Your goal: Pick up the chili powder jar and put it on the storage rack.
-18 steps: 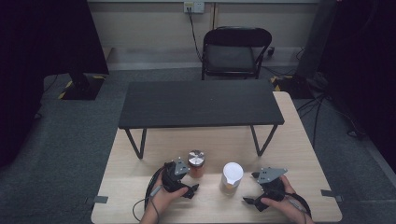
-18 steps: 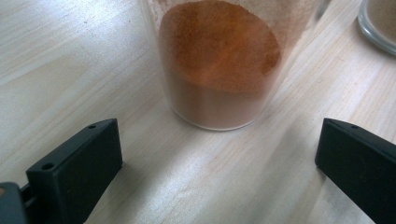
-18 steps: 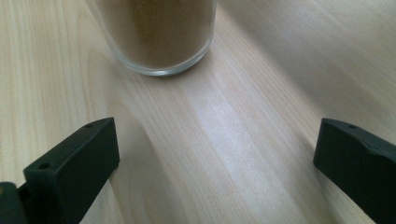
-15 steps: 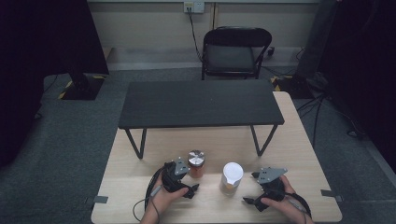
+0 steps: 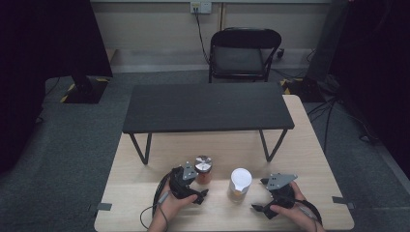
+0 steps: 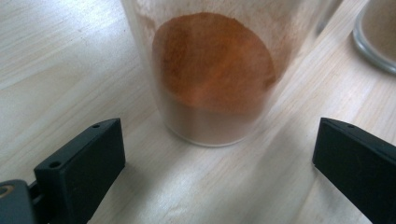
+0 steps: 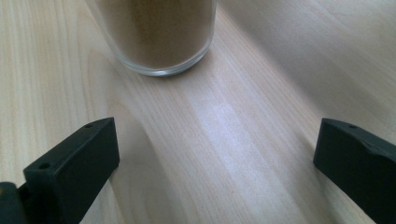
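Observation:
Two glass jars stand on the light wood table [image 5: 309, 154]. One has a silver lid and orange-red powder [image 5: 203, 169]; the other has a white lid and brownish powder [image 5: 240, 182]. My left gripper [image 5: 193, 186] sits just left of the silver-lidded jar, open. Its own view has that jar [image 6: 212, 74] close ahead, just beyond the spread jaws of the left gripper [image 6: 219, 149], untouched. My right gripper [image 5: 263, 200] rests to the right of the white-lidded jar, open. Seen from the right gripper [image 7: 215, 154], that jar's base [image 7: 159, 32] is a short way ahead.
A low black table [image 5: 208, 108] on thin legs stands across the far half of the wood table. Behind it on the carpet is a black folding chair [image 5: 239, 55]. A second jar's edge [image 6: 378, 37] is at the upper right of the left gripper view.

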The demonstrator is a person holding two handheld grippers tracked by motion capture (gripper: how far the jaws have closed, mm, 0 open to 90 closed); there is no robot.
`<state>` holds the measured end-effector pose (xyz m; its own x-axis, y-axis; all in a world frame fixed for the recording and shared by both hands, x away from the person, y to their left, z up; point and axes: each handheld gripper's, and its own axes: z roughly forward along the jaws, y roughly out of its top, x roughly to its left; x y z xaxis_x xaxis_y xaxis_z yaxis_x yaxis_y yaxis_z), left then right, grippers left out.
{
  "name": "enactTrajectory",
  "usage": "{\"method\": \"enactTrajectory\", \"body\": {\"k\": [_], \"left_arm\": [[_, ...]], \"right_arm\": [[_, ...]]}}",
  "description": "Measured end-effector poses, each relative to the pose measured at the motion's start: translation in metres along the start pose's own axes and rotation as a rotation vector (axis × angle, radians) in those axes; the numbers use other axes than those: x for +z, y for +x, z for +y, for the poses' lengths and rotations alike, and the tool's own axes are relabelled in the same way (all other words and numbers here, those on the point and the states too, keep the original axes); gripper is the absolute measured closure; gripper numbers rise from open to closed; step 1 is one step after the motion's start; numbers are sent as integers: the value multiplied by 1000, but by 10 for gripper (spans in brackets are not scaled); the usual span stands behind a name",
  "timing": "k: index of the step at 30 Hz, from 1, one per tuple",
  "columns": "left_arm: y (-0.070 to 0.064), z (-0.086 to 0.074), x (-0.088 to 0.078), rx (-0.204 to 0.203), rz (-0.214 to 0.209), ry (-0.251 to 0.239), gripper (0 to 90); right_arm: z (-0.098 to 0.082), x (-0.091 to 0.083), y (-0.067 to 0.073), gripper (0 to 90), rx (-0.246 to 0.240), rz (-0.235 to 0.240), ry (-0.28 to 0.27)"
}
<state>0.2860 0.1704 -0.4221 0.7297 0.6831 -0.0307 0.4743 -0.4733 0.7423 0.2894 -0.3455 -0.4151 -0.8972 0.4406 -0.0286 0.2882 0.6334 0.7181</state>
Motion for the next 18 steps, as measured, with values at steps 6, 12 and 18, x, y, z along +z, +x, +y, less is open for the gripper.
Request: {"method": "enactTrajectory", "body": {"k": [6, 12, 18], "left_arm": [[1, 0, 0, -16, -2, -21, 19], [0, 0, -1, -26, 9, -42, 24], [1, -2, 0, -34, 6, -64, 35]], "right_arm": [[0, 0, 0, 0, 0, 0, 0], [0, 0, 0, 0, 0, 0, 0], [0, 0, 0, 0, 0, 0, 0]]}}
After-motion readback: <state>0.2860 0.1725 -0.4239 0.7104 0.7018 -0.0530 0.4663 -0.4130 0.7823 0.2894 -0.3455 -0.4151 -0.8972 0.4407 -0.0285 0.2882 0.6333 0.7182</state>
